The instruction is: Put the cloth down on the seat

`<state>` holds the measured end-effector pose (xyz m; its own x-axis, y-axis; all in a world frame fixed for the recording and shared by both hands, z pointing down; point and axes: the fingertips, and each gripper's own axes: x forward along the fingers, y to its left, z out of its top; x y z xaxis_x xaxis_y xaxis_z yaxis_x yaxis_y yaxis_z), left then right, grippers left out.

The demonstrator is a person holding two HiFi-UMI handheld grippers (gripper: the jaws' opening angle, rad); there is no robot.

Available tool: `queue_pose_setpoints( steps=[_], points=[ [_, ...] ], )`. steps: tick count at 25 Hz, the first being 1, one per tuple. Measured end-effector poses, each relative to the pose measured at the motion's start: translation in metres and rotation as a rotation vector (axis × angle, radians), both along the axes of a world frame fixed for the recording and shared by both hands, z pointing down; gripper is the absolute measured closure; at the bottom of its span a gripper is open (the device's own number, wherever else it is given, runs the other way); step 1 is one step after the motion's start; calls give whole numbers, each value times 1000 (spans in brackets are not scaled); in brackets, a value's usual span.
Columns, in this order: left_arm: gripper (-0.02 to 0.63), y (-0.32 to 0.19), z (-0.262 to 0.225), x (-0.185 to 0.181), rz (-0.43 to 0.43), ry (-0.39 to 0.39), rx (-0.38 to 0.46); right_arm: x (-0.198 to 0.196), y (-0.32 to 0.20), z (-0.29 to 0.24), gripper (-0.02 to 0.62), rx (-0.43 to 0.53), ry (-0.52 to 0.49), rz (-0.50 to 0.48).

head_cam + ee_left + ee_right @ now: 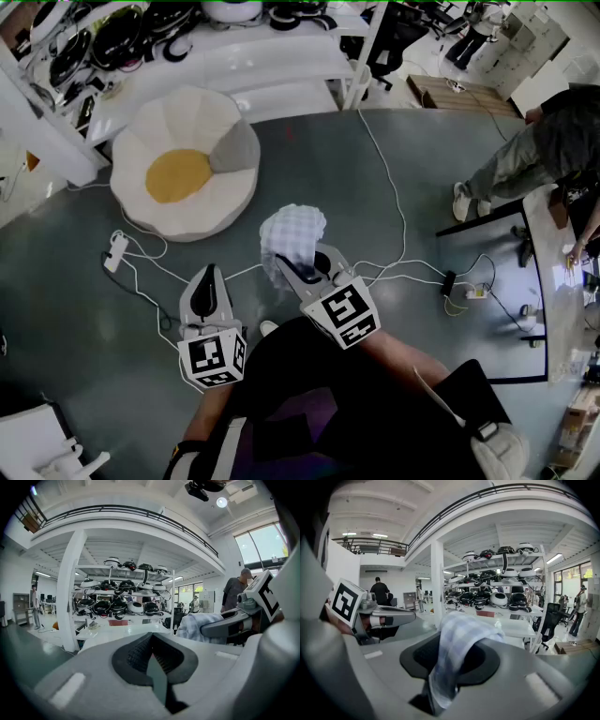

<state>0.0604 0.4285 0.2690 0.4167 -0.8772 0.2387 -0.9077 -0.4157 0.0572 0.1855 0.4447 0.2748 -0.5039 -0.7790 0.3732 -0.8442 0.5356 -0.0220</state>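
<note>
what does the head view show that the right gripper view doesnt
Only the head view: the seat on the floor, white with a yellow centre, and cables trailing past it.

Only the right gripper view: a close look at the cloth pinched between the right gripper's jaws, and a balcony rail overhead.

Both: the cloth, the left gripper held beside it, and the shelves.

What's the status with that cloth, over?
Right tool shut on the checked cloth. Left tool shut, empty. Seat ahead, cloth not yet on it. Cables on the floor between.
</note>
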Motion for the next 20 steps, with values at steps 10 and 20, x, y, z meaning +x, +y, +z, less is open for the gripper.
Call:
queue_pose_setpoints(
  steps=[10, 20],
  points=[
    [606, 15, -4, -33, 7, 3, 12, -32, 11, -1, 489, -1, -16, 17],
    [606, 19, 1, -63, -23, 14, 8, -56, 7, -1, 482, -9, -50, 21]
  ],
)
